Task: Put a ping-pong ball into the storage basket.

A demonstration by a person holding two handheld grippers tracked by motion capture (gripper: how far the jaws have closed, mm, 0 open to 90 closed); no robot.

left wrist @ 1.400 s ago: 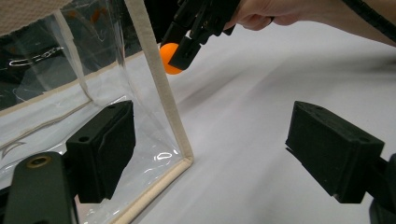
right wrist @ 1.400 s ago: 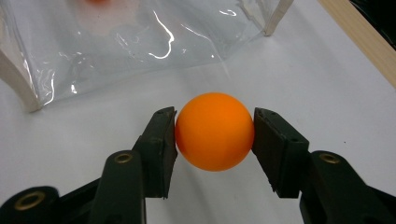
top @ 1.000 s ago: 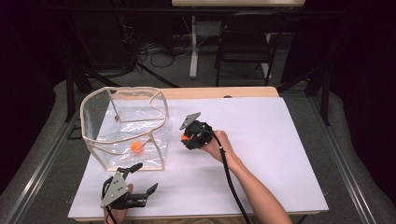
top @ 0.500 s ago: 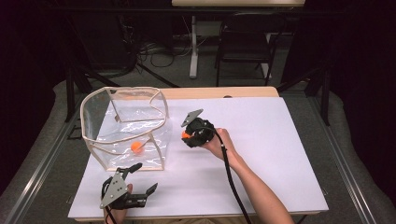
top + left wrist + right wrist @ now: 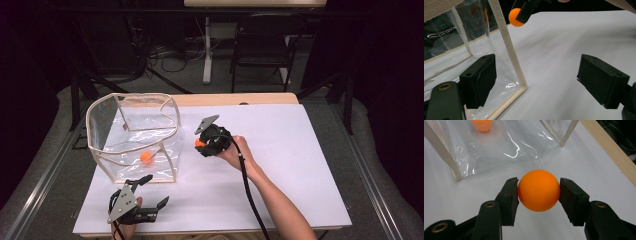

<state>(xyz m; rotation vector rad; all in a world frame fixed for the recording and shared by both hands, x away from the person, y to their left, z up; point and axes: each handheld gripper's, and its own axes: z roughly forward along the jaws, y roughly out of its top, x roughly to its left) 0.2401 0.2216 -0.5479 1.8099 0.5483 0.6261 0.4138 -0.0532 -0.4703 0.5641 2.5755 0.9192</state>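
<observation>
Right hand-held gripper [image 5: 539,191] pinches the orange ball [image 5: 539,190] beside the clear bag [image 5: 134,135]; left hand-held gripper [image 5: 544,85] gapes empty. That smooth ball could squirt free and roll off the bench [image 5: 300,165].

In the high view, the small orange ball [image 5: 199,143] is mostly hidden by the black right gripper [image 5: 206,142] that squeezes it. In the left gripper view, that ball [image 5: 514,17] is partly covered by a black jaw, and the see-through plastic box with cream edges [image 5: 507,47] is cut off at the top and left.
</observation>
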